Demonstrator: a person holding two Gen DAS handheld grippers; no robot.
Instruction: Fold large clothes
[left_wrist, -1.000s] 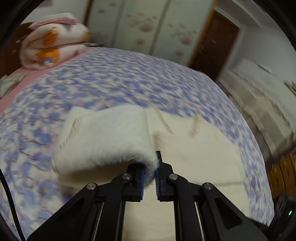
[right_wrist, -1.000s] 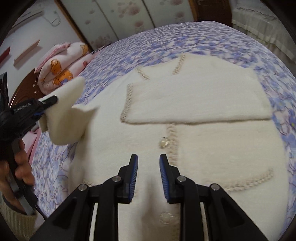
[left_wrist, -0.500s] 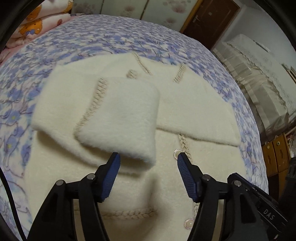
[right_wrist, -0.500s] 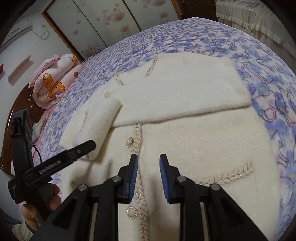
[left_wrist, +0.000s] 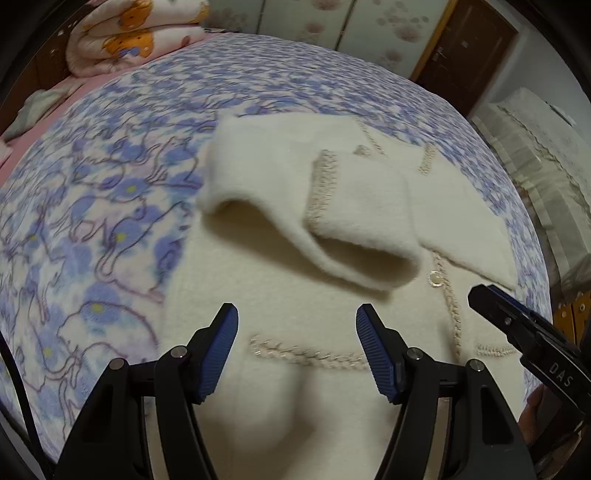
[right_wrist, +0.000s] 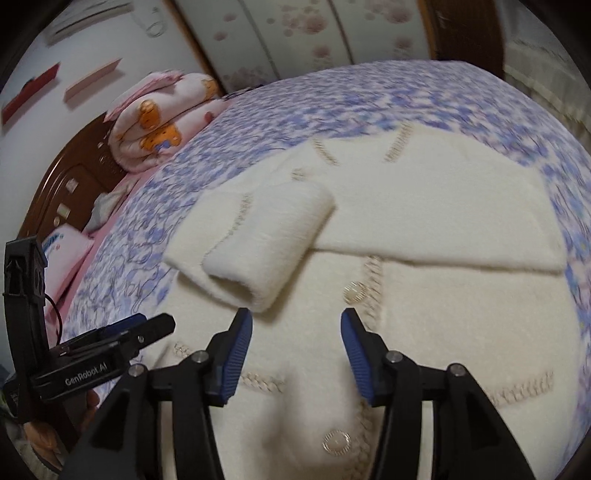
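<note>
Left hand-held gripper (left_wrist: 297, 334): a second ago its jaws were pinched on the fleecy sleeve cuff; they now stand apart and empty, nothing between the blue pads, held over the lower front of the cardigan and tilted steeply down.

Right hand-held gripper (right_wrist: 296, 334): jaws narrow a second ago, opening at this moment; nothing between them, only the button band beneath. Also tilted down over the garment. Part of a hand (right_wrist: 40, 434) shows at the lower left of the right wrist view, under the other tool.

Cream cardigan (left_wrist: 280, 295): lies front-up on the bed, buttons and braided trim facing up. Left sleeve (right_wrist: 258, 240), carried in the air a second ago, now rests folded across the chest, its cuff end loosely doubled and not flat. The other sleeve (right_wrist: 443, 221) lies folded straight across, as before.

Bedspread, blue floral (left_wrist: 110, 206): bare cloth all round the cardigan, widest on the left side and beyond the collar; the right hem comes near the bed's edge.

Folded quilt, pink with bear print (right_wrist: 159, 118): at the head of the bed, well apart from the cardigan.

Wooden headboard (right_wrist: 74, 173), wardrobe doors (left_wrist: 332, 26), brown door (left_wrist: 469, 55): farthest.
</note>
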